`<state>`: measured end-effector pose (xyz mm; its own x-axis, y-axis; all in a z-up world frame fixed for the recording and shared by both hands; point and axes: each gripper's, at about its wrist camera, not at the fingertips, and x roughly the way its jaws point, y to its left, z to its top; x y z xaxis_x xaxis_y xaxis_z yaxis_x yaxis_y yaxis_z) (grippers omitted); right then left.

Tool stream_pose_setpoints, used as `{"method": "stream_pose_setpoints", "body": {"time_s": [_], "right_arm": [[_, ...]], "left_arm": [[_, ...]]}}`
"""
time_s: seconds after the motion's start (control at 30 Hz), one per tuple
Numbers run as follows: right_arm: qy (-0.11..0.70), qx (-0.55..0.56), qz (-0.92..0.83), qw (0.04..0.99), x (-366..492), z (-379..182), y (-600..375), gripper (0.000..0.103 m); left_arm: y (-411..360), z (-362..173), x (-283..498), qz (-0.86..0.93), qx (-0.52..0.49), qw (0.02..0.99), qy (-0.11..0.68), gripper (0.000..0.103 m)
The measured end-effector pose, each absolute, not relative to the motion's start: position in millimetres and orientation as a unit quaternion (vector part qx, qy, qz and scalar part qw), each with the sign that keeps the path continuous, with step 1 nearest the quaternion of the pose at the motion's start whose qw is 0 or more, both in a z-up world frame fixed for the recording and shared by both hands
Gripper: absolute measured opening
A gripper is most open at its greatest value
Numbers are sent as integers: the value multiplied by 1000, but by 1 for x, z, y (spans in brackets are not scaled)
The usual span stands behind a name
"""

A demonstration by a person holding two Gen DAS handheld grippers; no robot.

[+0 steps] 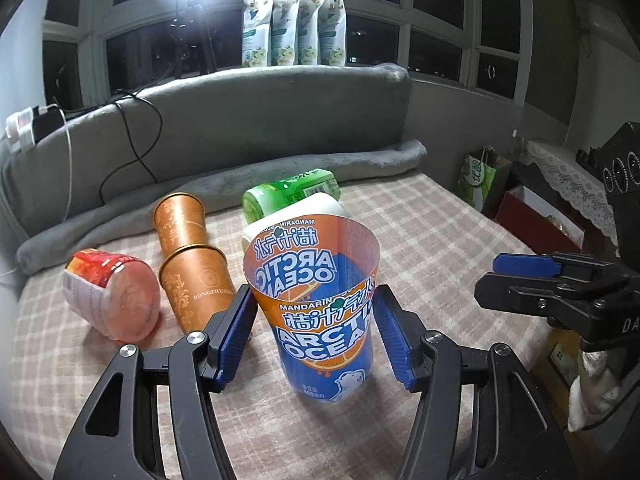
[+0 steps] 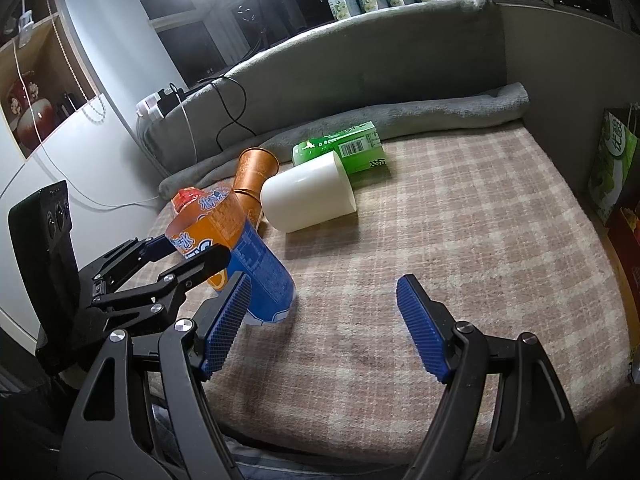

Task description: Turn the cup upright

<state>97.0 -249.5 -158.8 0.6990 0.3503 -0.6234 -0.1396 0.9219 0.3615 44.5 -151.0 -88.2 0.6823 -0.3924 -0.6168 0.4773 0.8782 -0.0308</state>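
An orange and blue "Arctic Ocean" cup (image 1: 320,312) stands upright, mouth up, on the checked cloth (image 1: 440,248). My left gripper (image 1: 314,320) is open with a blue pad on each side of the cup, a small gap on both sides. The cup also shows in the right wrist view (image 2: 248,256), with the left gripper (image 2: 188,256) around it. My right gripper (image 2: 324,316) is open and empty, to the right of the cup; it appears in the left wrist view (image 1: 520,276) at the right.
A white cup (image 2: 308,196) lies on its side behind the standing cup. A green cup (image 2: 344,148), two copper cups (image 1: 188,256) and a pink-red cup (image 1: 112,296) also lie on the cloth. A grey rolled blanket (image 2: 440,112) borders the back. Bags and boxes (image 2: 612,168) stand beyond the right edge.
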Motion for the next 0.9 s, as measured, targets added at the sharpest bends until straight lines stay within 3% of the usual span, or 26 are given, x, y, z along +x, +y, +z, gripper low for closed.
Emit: {"method": "stream_pose_setpoints", "body": {"time_s": [0.2,0.43,0.9], "right_arm": [[362,144,137,911,95,-156,-247,78],[356,145,138,913,91,-153,-245,78],[292,88,87,948,76,-124,-238,78]], "left_arm": [[-145,-88,44,-256,45,906,335,62],[-145,-90,38,-274,36,897,346,74],[-108,-62,-1,-245,7,923,297,75]]}}
